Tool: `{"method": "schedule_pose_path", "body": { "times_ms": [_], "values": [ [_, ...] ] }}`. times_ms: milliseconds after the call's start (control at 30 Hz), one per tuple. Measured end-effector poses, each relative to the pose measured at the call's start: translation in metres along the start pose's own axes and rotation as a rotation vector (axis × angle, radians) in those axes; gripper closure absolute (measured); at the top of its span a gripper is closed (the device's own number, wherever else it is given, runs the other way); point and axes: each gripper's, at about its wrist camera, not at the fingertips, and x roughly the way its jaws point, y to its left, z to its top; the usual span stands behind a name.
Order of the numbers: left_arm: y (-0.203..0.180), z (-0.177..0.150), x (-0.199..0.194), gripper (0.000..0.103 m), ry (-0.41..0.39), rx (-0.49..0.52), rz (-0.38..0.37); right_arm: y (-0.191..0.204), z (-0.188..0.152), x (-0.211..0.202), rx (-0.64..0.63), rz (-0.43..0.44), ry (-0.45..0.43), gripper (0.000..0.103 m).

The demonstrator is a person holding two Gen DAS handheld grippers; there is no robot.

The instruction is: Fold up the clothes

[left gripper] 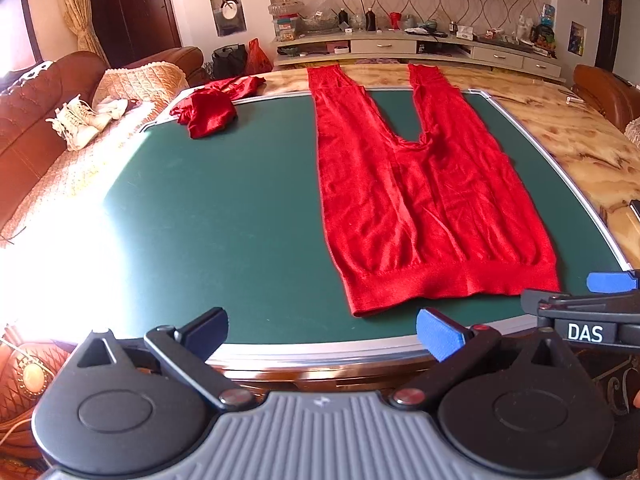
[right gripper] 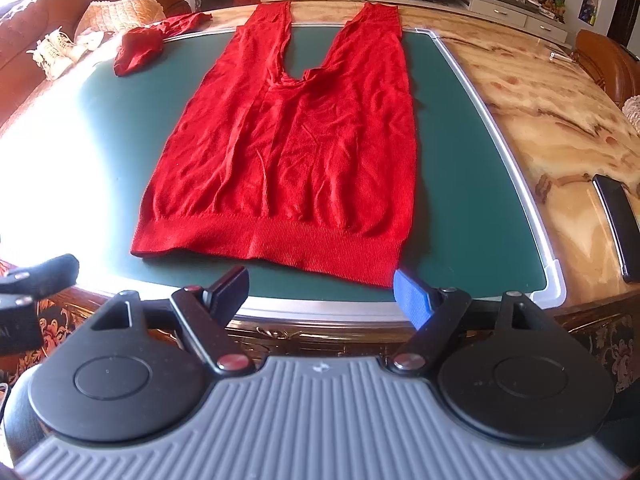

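Ahead of both hand-held grippers we have the marbled tan desk (right gripper: 532, 92) carrying a green mat with a silver rim (right gripper: 472, 200), and on it the red knitted long trousers (right gripper: 296, 140) lie flat, legs pointing away, ribbed waistband nearest us. We judge the fold has not begun: the next move calls for pinching the two waistband corners. The left hand-held gripper (left gripper: 322, 330) stands with jaws apart and empty, short of the waistband's left corner; the right hand-held gripper (right gripper: 320, 290) is likewise spread, its blue pad just beside the right corner. Left of the trousers the mat is bare; a crumpled red garment (left gripper: 206, 114) lies far ahead-left.
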Motion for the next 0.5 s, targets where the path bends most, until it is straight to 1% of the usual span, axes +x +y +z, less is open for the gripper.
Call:
{"method": "schedule_pose_path", "body": {
  "times_ms": [133, 233, 400, 500],
  "values": [
    [0.012, 0.002, -0.005, 0.0, -0.016, -0.059, -0.013, 0.002, -0.004, -0.003, -0.007, 0.0, -0.001, 0.016],
    [0.016, 0.001, -0.007, 0.0, -0.025, -0.109, -0.052, 0.003, -0.007, -0.004, -0.012, -0.005, 0.002, 0.016],
    [0.009, 0.003, -0.013, 0.0, -0.054, -0.104, -0.068, 0.004, -0.012, -0.006, -0.024, -0.014, -0.004, 0.016],
    [0.009, 0.006, -0.017, 0.0, -0.072, -0.11, -0.123, 0.003, -0.015, -0.007, -0.024, -0.011, -0.002, 0.016]
  ]
}}
